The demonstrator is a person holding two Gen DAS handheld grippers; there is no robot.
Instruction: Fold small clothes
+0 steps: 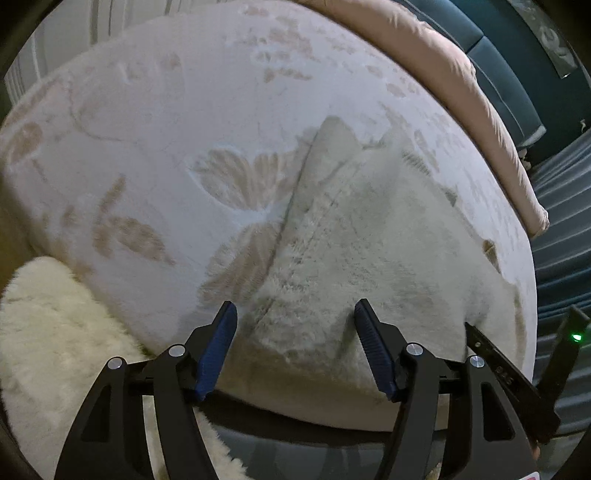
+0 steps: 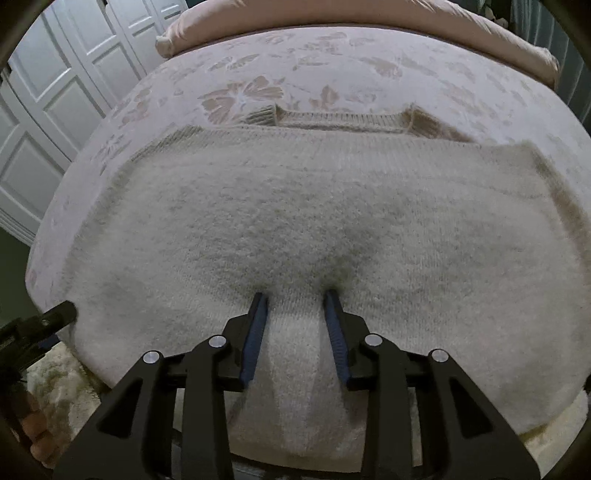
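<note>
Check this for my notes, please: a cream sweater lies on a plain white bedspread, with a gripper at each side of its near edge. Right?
One thing is wrong: the bedspread is not plain; it carries a butterfly and leaf pattern, clear in the right wrist view. The rest holds: the cream sweater lies on it, with the left gripper and right gripper at its near edge.

Bed point(image 2: 369, 66) fills most of the room, covered by a pale bedspread point(image 1: 166, 110) with a tan butterfly and leaf print. Pink duvet point(image 2: 332, 14) bunched along the far edge. White panelled wardrobe doors point(image 2: 55, 110) on the left. Dark teal upholstered panels point(image 1: 498, 66) at the right. Fluffy cream rug point(image 1: 55, 332) on the floor at the near side. Lighting dim and cool.
</note>
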